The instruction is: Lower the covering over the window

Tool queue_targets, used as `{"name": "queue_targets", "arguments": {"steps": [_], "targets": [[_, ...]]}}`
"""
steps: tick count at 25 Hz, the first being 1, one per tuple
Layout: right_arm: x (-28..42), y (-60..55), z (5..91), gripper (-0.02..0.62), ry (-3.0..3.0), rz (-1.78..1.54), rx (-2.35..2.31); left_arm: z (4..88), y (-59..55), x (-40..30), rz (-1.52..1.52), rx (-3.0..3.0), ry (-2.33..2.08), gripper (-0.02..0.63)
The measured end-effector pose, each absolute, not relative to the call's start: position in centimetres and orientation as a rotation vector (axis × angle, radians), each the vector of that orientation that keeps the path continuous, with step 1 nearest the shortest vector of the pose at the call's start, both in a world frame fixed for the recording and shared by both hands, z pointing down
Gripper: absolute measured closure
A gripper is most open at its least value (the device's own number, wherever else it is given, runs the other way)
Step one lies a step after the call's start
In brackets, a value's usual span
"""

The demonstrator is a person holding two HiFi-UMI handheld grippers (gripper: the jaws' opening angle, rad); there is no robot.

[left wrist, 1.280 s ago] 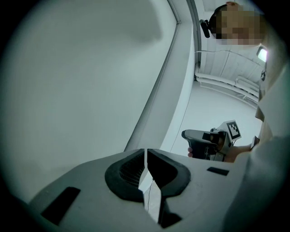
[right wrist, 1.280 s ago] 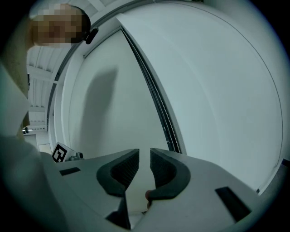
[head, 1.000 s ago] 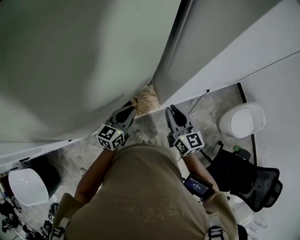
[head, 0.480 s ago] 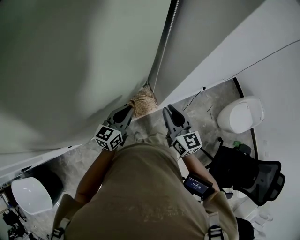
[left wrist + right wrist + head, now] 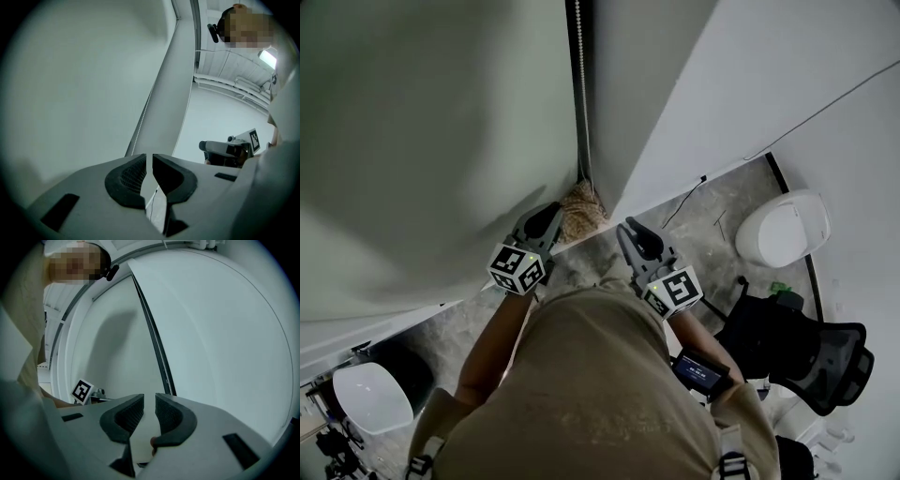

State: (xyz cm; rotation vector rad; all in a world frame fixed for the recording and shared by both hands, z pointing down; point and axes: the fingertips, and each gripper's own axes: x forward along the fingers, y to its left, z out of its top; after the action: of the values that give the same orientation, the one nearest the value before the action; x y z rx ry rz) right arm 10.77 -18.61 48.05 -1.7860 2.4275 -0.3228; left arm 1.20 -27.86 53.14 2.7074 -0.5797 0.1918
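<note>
Pale wall corner, chain [image 5: 579,103] hanging in it. Approach step: left tongs [image 5: 547,217] barely parted, right tongs [image 5: 630,232] wider, both empty. Next: clamp chain, pull.

No legible text, brand or number in view. Left cube [image 5: 517,269], right cube [image 5: 673,291]: black-and-white square code patterns, no letters. Screen [image 5: 697,369] on right forearm: bluish lit lines, too small to read.

ahead: covering [image 5: 422,122], wall [image 5: 675,94] block | between: bead chain [image 5: 579,84] (hanging free) | right: chair [image 5: 806,352]
</note>
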Motion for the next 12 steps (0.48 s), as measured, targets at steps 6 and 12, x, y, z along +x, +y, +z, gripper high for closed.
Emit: {"name": "queue_targets", "arguments": {"steps": [6,12], "targets": [[12.8,-17.5,46.4,0.531,2.554,-0.261,-1.640,51.4,-30.8,6.1,0.204,2.744,-0.637,0.571],[15.3,-16.5,46.7,0.531,2.596,-0.268,-1.582,50.7,-33.3,10.5,0.220,2.782,-0.657,0.516]]}}
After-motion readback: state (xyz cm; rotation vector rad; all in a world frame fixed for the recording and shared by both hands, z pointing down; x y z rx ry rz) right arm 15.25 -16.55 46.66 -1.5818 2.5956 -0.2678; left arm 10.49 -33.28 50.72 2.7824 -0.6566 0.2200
